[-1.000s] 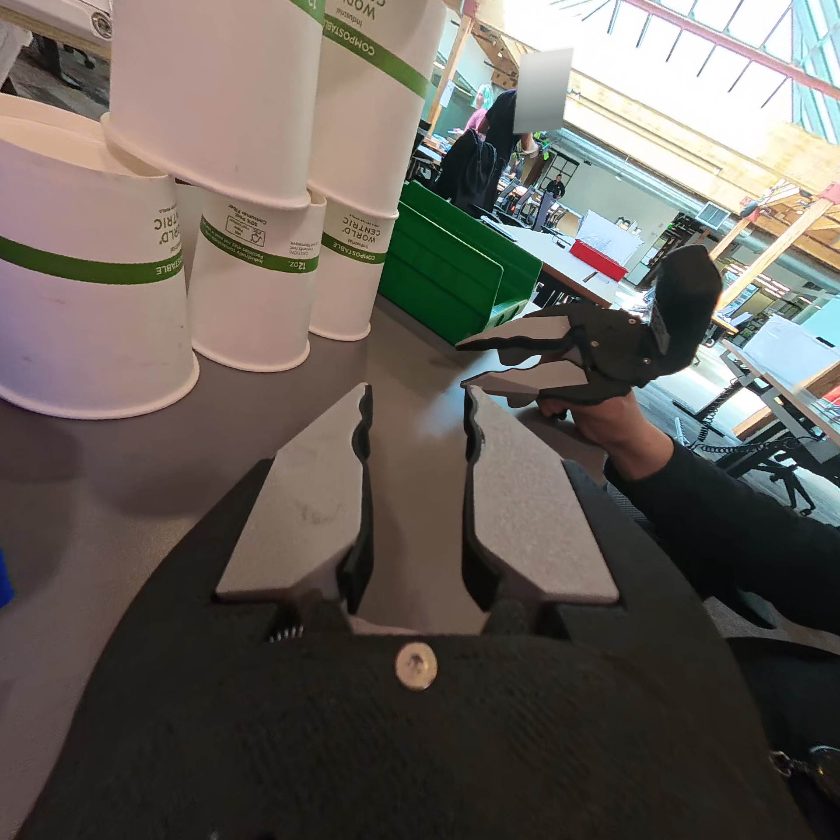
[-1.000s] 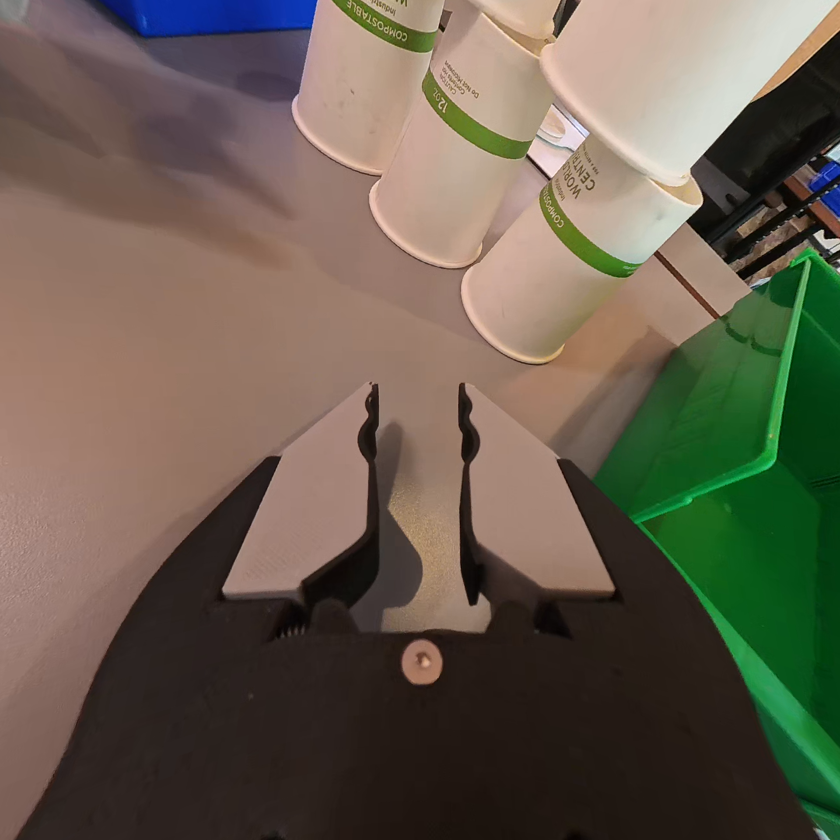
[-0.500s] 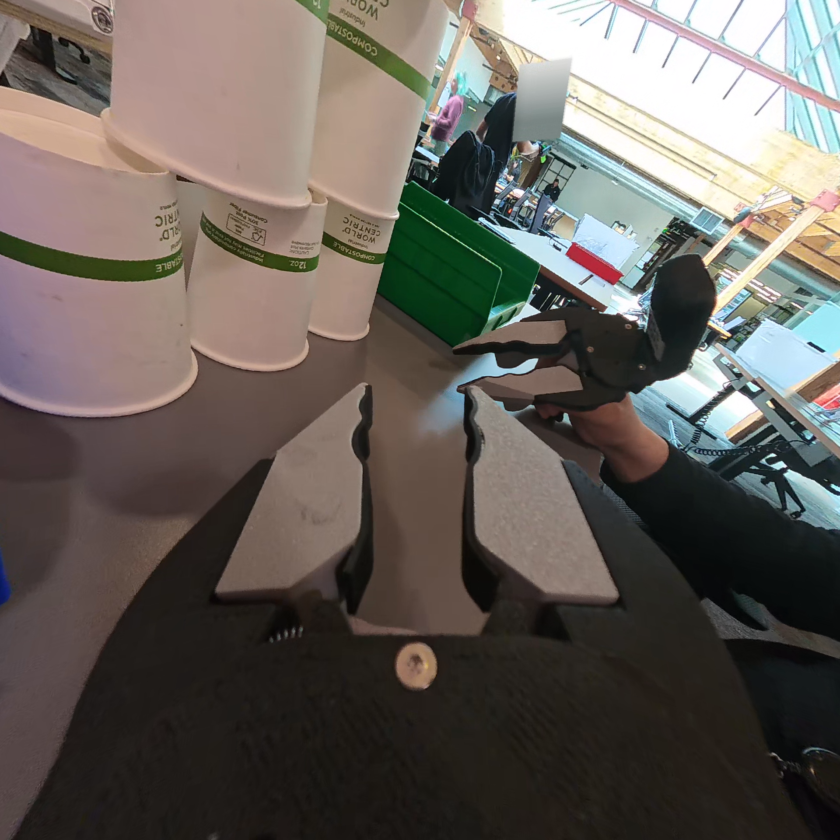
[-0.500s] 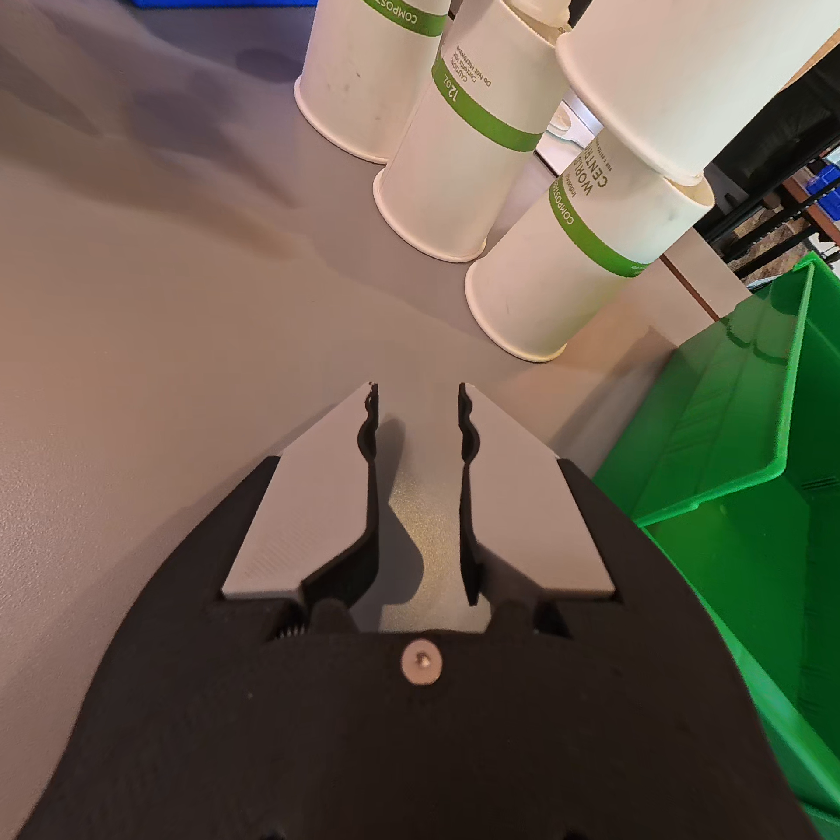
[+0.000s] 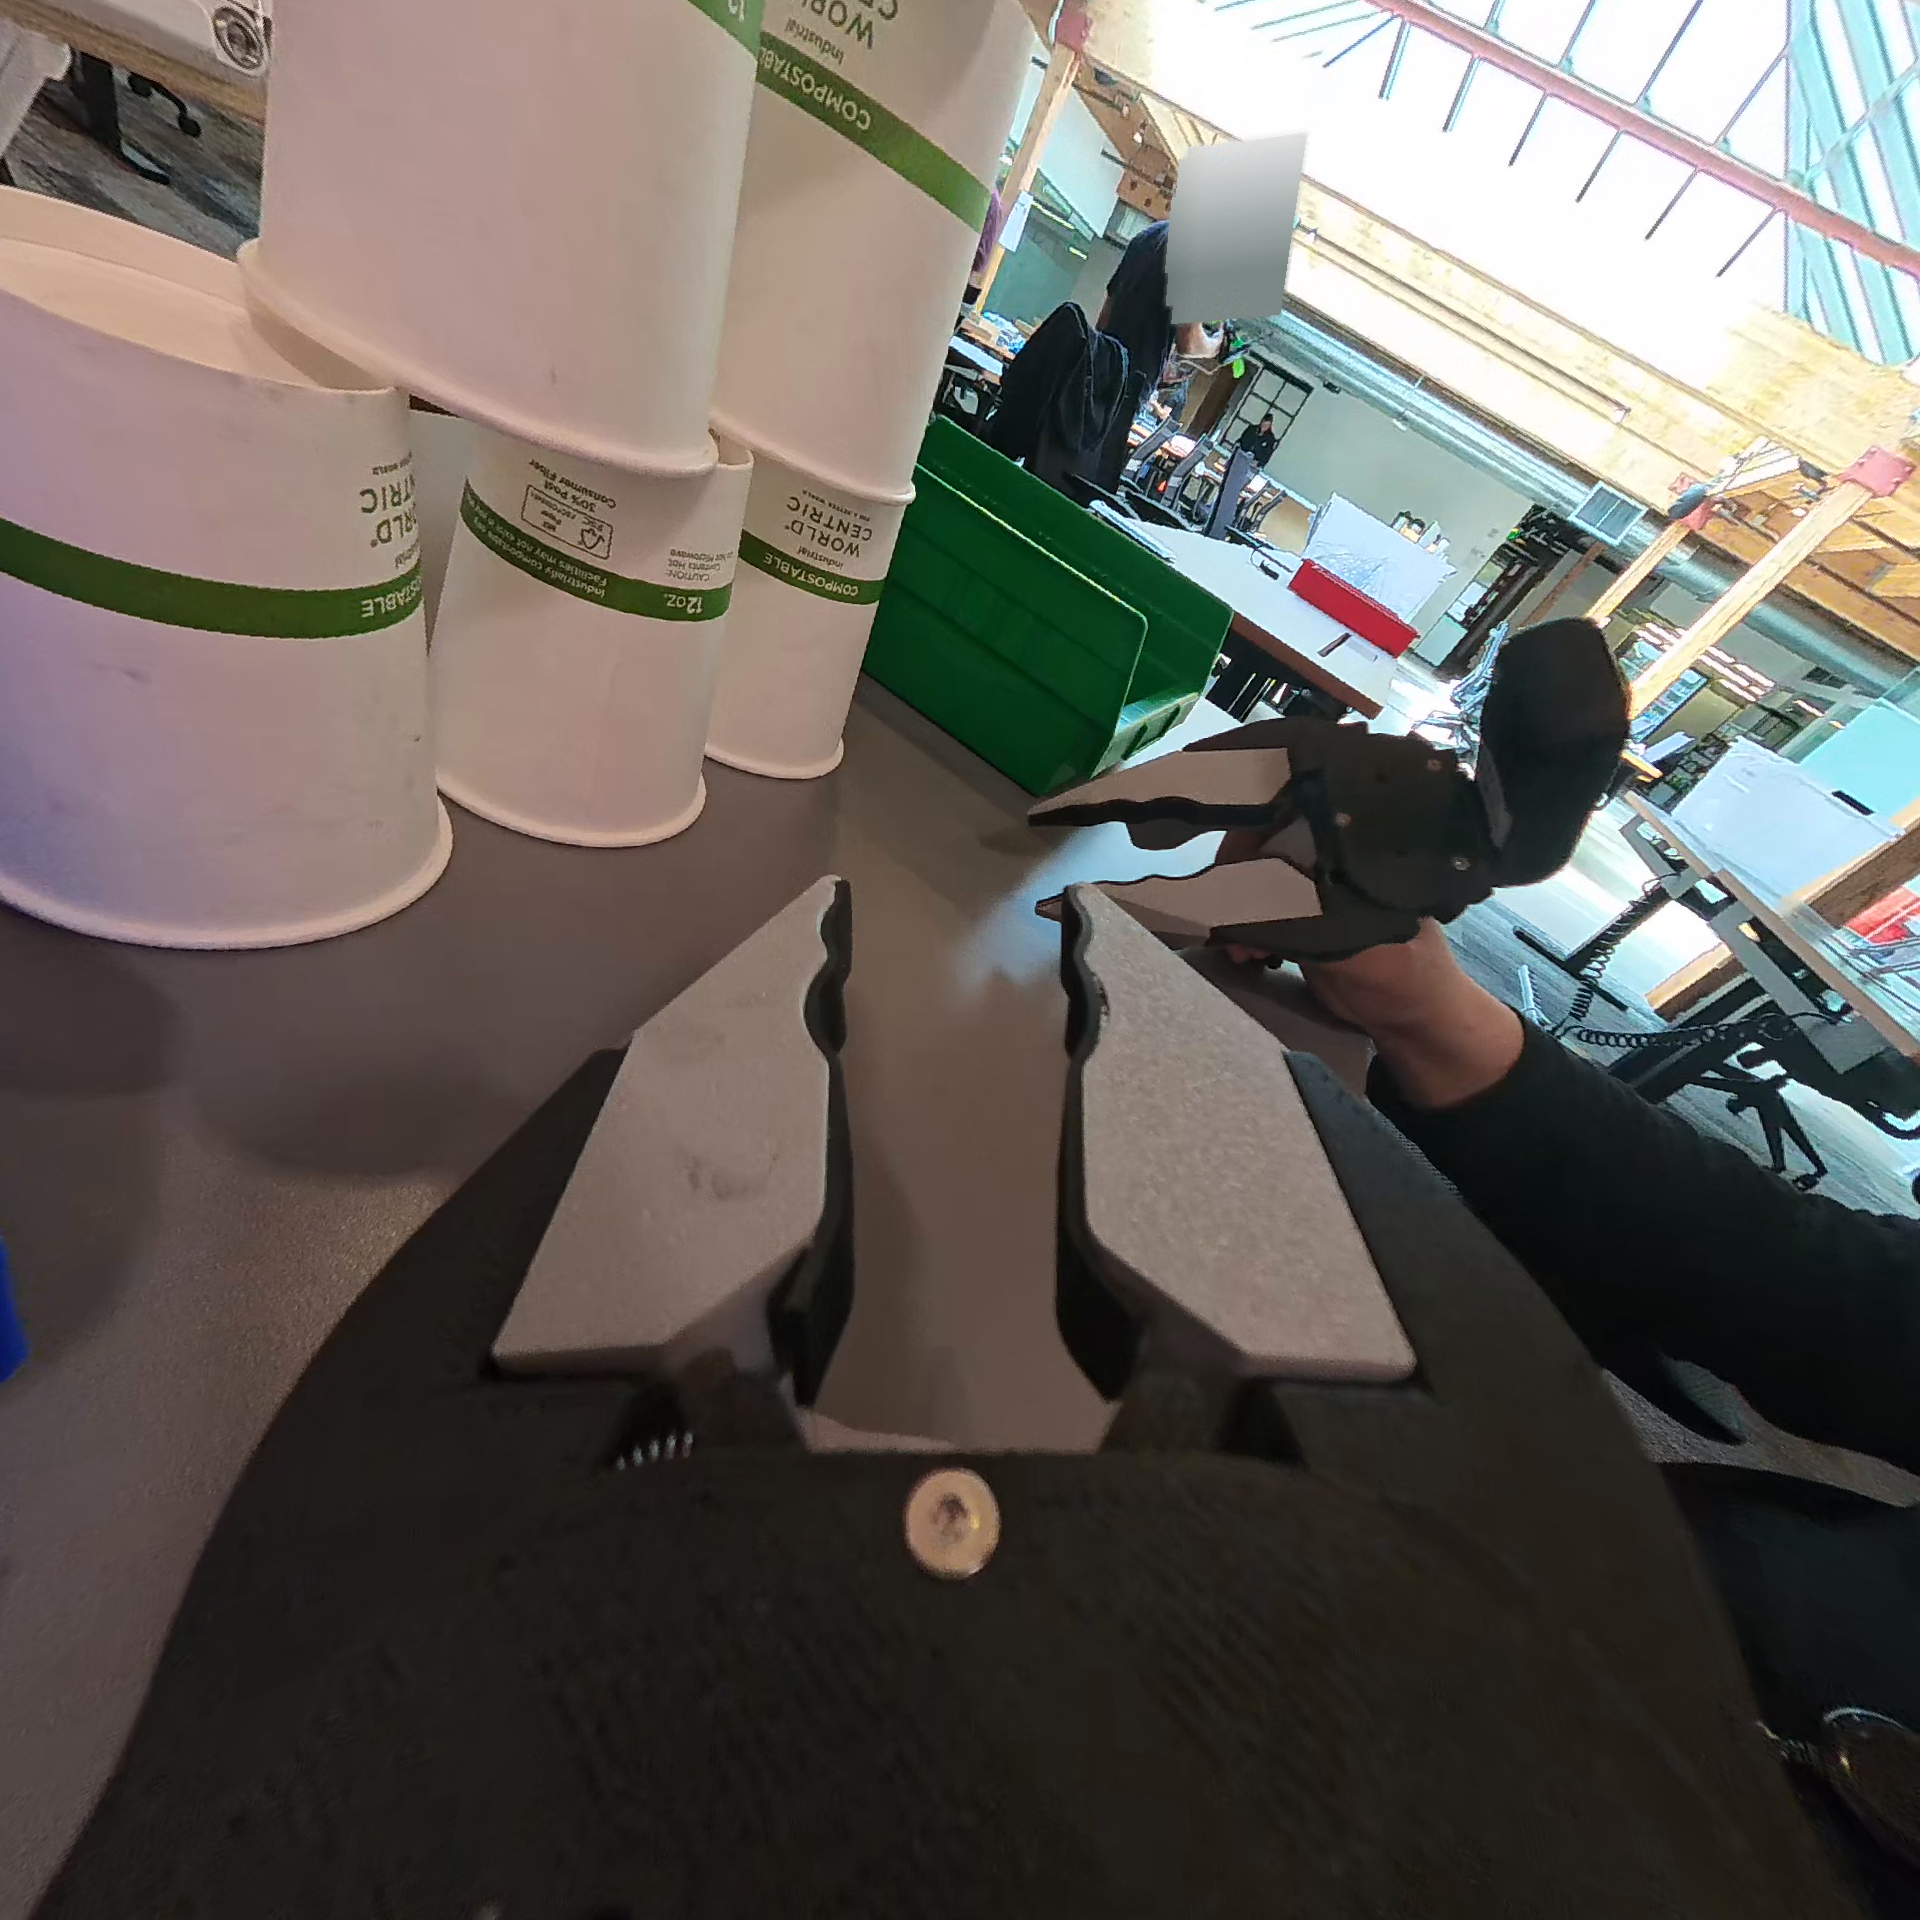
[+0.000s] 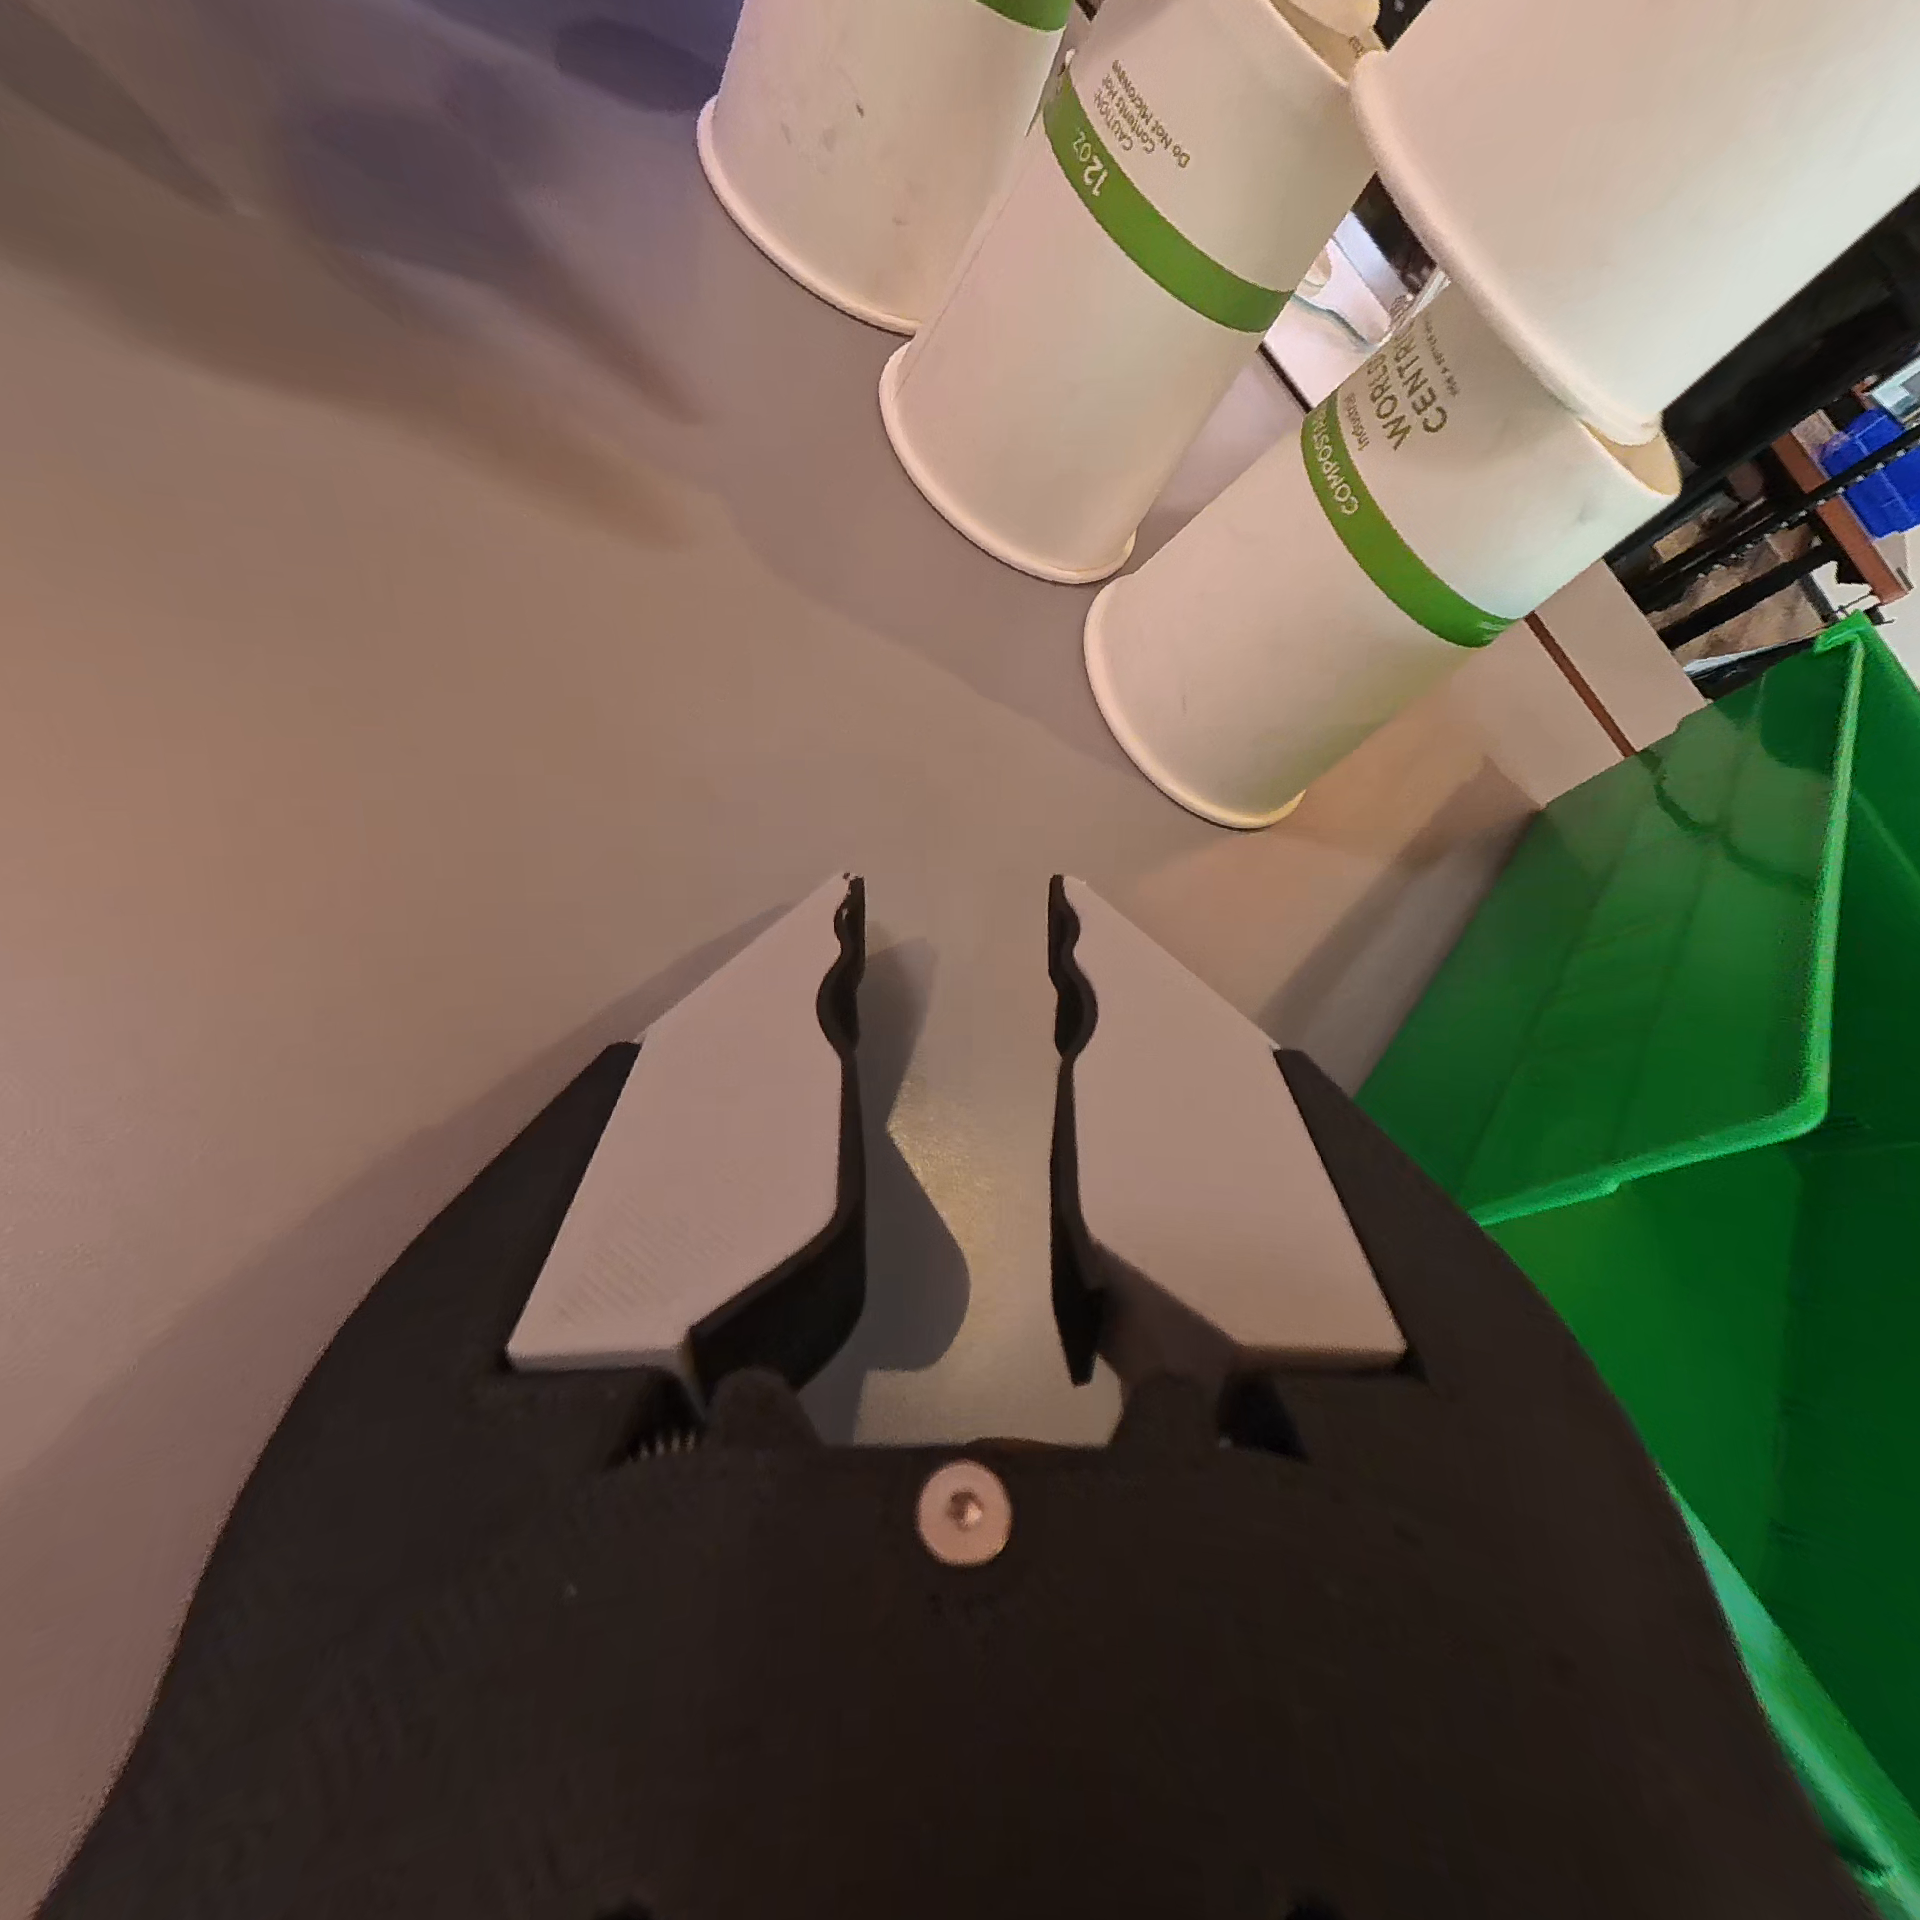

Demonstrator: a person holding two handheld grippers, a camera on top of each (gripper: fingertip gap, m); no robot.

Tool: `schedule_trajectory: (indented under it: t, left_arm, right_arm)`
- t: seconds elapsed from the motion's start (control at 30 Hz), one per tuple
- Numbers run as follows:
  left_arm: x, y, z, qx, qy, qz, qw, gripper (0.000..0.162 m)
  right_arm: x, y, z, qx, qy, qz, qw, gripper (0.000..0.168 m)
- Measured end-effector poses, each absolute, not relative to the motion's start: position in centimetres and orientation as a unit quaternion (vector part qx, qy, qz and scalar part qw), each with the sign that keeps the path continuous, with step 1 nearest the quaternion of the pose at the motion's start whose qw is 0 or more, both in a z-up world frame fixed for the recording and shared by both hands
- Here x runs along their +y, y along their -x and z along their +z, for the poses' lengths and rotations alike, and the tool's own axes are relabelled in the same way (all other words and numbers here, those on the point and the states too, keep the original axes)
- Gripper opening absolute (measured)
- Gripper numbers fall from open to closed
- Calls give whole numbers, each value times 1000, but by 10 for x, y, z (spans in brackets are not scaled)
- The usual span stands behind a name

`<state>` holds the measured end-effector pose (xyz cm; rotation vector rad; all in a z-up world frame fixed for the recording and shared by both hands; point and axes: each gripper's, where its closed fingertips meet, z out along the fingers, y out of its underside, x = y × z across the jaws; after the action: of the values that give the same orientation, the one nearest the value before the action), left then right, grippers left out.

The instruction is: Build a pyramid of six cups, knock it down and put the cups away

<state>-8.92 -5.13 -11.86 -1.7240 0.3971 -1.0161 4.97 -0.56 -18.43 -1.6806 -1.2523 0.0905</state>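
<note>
My left claw [image 5: 951, 899] sits low over the grey table [image 5: 312, 1039], its two grey fingers spread with a clear gap between them and nothing in that gap — released, empty. The cups stand ahead of it and off to the left, well apart from the fingertips: a near white cup [image 5: 197, 665] with a green band, upside down on the table, then a middle cup [image 5: 582, 655] beside it and a far cup [image 5: 805, 613] beyond that. Two more cups rest on top of those three, each bridging a pair — one upper cup [image 5: 499, 208] over the near and middle ones, another [image 5: 862, 229] over the middle and far ones. The top of the stack runs out of view.

My right claw [image 6: 954, 894] also hangs open and empty just above the table, fingers parted. From it the same row of cups lies ahead and to the right, the closest cup [image 6: 1278, 634] a little beyond the right fingertip and not touching it. A green bin [image 6: 1662, 987] stands just to the right of this claw, next to that closest cup.

In the left view the right claw [image 5: 1049, 862] shows farther off, held in a hand [image 5: 1382, 997] with a dark sleeve, pointing toward the cups.
</note>
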Motion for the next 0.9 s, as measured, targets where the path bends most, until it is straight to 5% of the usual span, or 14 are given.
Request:
schedule_trajectory:
  t: [0.77, 0.9]
  left_arm:
    - [-52, 89, -119, 165, 721, -425, 522, 38]
    - [-51, 90, -119, 163, 721, -423, 524, 38]
  right_arm:
    - [-5, -54, -172, -475, 711, 120, 504, 32]
    - [-12, -40, -146, -435, 690, 181, 549, 9]
